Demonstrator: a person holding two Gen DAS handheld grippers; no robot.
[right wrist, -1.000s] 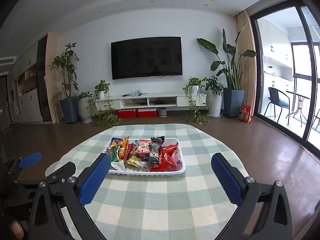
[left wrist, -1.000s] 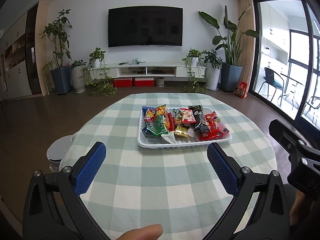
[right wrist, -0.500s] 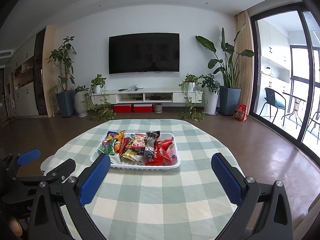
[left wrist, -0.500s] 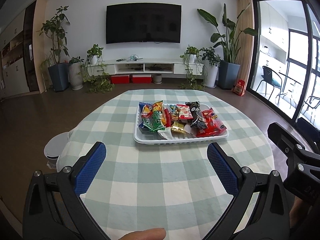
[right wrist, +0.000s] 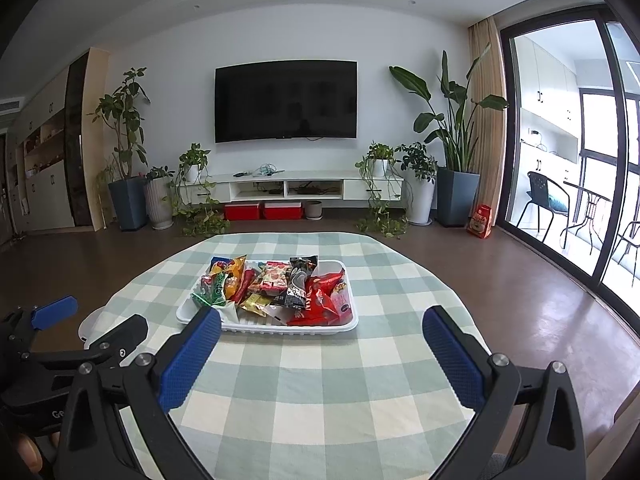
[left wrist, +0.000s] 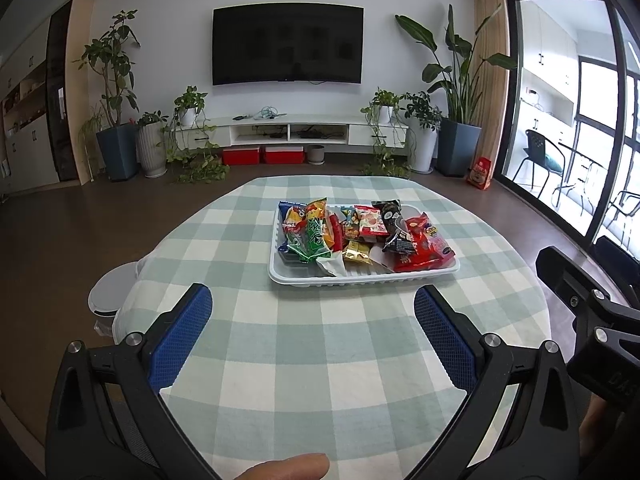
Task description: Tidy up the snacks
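Observation:
A white tray point(left wrist: 360, 278) sits mid-table, filled with several snack packets: a green one point(left wrist: 312, 238) at the left, a gold one point(left wrist: 358, 254), a black one point(left wrist: 394, 226) and a red one point(left wrist: 424, 246) at the right. The tray point(right wrist: 264, 326) shows in the right wrist view too. My left gripper point(left wrist: 312, 324) is open and empty, short of the tray's near edge. My right gripper point(right wrist: 320, 344) is open and empty, also just short of the tray. Each gripper shows at the edge of the other's view.
The round table has a green-and-white checked cloth point(left wrist: 320, 360). A white bin point(left wrist: 110, 296) stands on the floor by its left edge. A TV wall, a low cabinet and potted plants are far behind. Glass doors are at the right.
Both grippers have drifted a little, so the tray sits slightly lower and nearer in the views. Both stay open and empty. The snacks have not moved.

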